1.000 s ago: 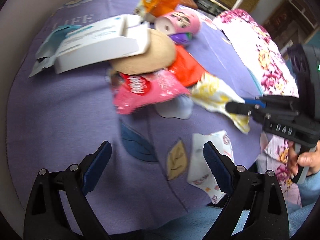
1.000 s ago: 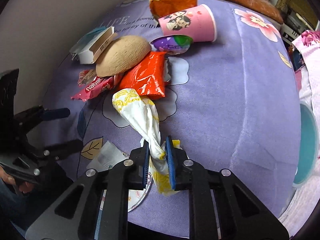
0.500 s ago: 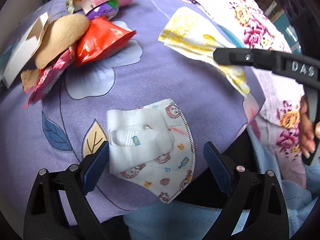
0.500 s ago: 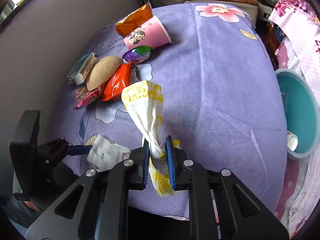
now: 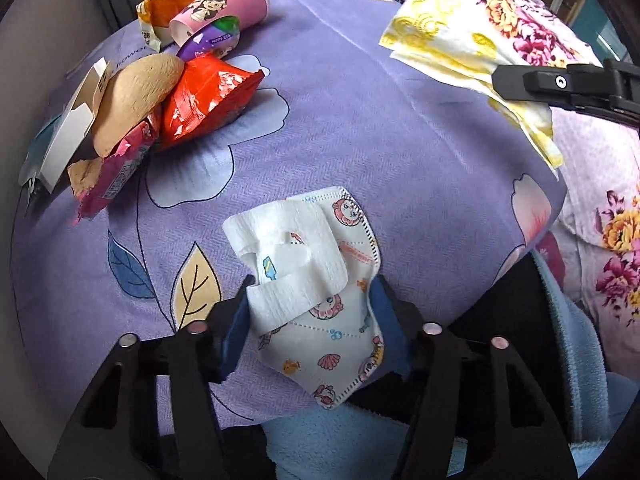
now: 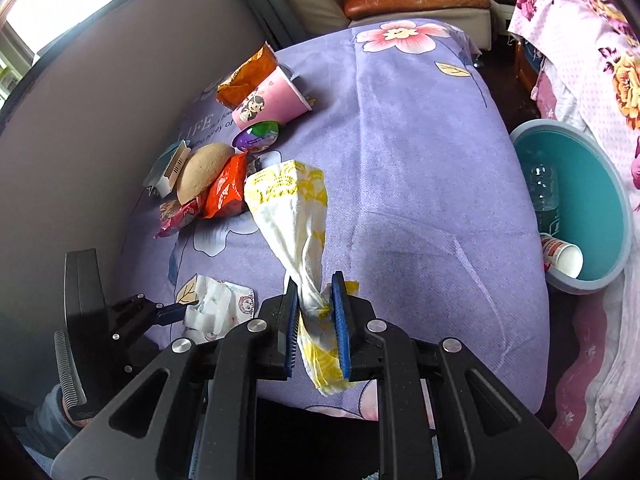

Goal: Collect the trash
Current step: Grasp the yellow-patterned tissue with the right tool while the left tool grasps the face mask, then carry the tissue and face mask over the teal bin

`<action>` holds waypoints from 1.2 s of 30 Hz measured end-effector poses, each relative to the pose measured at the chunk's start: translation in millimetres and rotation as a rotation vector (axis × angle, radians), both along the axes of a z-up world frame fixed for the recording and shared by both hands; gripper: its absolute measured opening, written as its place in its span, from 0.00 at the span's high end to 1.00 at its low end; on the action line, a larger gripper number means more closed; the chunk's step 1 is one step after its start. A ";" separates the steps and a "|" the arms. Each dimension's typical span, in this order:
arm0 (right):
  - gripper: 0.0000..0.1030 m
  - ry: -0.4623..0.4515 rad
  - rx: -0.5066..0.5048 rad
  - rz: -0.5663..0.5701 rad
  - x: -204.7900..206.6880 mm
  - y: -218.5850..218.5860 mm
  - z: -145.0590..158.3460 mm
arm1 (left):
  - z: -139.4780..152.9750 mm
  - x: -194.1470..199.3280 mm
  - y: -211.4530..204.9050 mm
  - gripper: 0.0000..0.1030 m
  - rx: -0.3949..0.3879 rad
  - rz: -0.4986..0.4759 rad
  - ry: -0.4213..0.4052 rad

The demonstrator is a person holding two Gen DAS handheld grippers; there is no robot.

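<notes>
While the trash still lies heaped at the far left of the purple flowered cloth [image 6: 420, 168], the pile there reads, from the wall inward, as a white carton [image 6: 170, 166], a tan round piece [image 6: 202, 170], a pink wrapper [image 6: 176, 218] and an orange-red packet [image 6: 226, 192]. Just behind them sit a purple-and-green capsule [image 6: 258, 136], a pink paper cup [image 6: 272, 100] on its side and an orange snack bag [image 6: 248, 72].

Nearer the front edge, the left gripper [image 5: 310, 312] has just been closing its jaws; its blue pads now sit against both sides of a crumpled child's face mask [image 5: 320, 292] printed with cartoon figures, which rests on the cloth beside a yellow leaf in the print. From the right wrist view the same gripper [image 6: 188, 312] meets the mask [image 6: 222, 308] at the cloth's near-left corner.

Toward the middle, the right gripper [image 6: 316, 312] is clamped narrow on the twisted neck of a white-and-yellow wrapper [image 6: 292, 204], which hangs lifted above the cloth. The left view shows that wrapper [image 5: 452, 44] high at the right.

At the far right, off the cloth's edge, a teal basin [image 6: 616, 208] holds a clear plastic bottle [image 6: 546, 192] and a small paper cup [image 6: 562, 256], next to a pink floral fabric [image 6: 592, 40].
</notes>
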State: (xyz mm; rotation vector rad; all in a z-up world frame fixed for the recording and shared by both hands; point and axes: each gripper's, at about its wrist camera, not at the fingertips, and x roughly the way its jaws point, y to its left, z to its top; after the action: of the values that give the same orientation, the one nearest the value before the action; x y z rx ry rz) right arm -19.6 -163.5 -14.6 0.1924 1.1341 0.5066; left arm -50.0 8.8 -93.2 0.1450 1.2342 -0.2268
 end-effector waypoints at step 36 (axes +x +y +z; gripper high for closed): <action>0.85 -0.064 0.123 -0.412 47.5 -166.0 24.4 | 92.5 120.3 -128.2 0.87 -0.194 -0.131 -0.135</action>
State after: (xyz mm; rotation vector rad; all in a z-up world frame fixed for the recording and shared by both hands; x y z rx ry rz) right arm 27.9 -329.6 9.8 0.5013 0.9682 0.2136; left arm 70.3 -119.5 -0.8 0.0713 1.0633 -0.4422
